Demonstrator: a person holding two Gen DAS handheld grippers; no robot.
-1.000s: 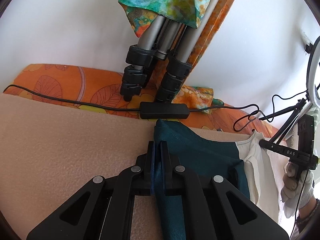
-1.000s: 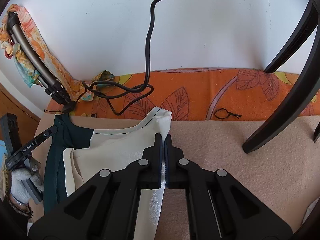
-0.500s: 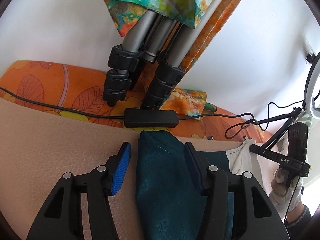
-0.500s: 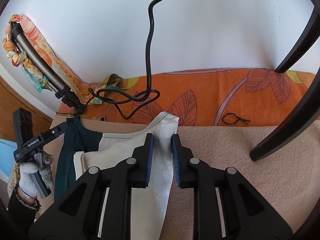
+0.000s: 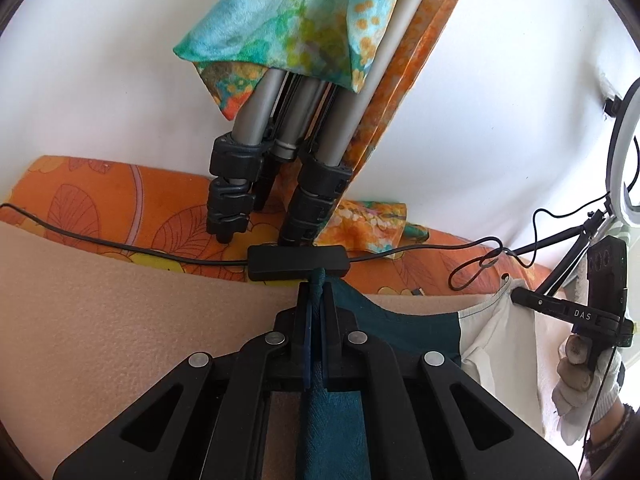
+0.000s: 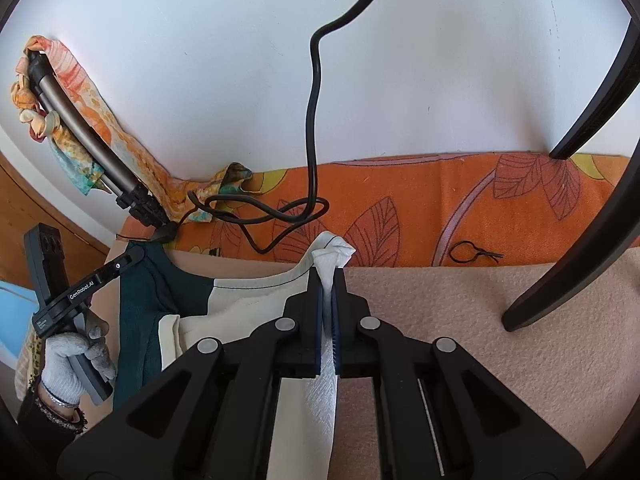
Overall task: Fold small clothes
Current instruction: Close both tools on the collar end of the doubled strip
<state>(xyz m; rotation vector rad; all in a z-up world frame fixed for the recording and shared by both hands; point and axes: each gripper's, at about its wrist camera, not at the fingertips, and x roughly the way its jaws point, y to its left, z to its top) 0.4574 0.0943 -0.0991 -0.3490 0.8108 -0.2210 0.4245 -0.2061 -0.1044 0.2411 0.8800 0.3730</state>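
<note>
— Pinching what, the left gripper (image 5: 315,292)?
— Its jaws have just snapped closed on the teal corner of the garment (image 5: 404,332).
— And the right gripper (image 6: 328,280)?
— Clamped on the cream corner, jaws just closed too; a white tuft pokes above them.
— Where is the garment lying?
— Stretched between both, on the beige blanket (image 6: 460,320), near the orange leaf-print cloth (image 6: 420,200) and tripod legs (image 5: 280,184).
</note>
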